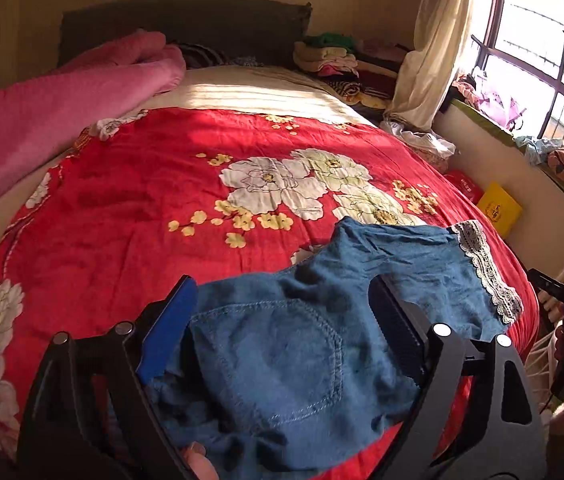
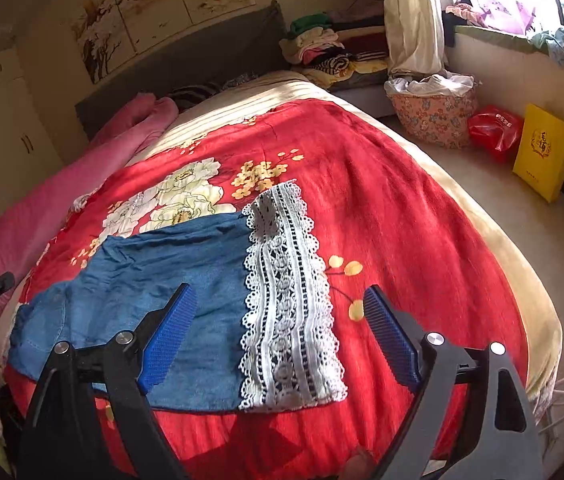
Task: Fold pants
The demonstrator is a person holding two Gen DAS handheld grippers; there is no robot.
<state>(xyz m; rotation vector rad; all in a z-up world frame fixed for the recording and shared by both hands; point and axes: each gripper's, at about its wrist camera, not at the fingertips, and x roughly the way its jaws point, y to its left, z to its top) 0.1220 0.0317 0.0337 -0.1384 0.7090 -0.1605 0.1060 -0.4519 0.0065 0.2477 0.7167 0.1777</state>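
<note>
Blue denim pants (image 1: 282, 344) with a white lace hem (image 1: 486, 272) lie on the red floral bedspread (image 1: 129, 200). My left gripper (image 1: 282, 320) is open, its fingers either side of the back pocket end, just above the cloth. In the right wrist view the pants (image 2: 153, 280) lie flat with the lace hem (image 2: 286, 300) between my right gripper's (image 2: 277, 332) open fingers. The right gripper hovers over the hem end and holds nothing.
A pink blanket (image 1: 41, 120) lies along the bed's left side. Folded clothes (image 2: 322, 48) are piled by the headboard. A floral laundry basket (image 2: 434, 116), a red bag (image 2: 494, 130) and a yellow box (image 2: 542, 152) stand on the floor at right.
</note>
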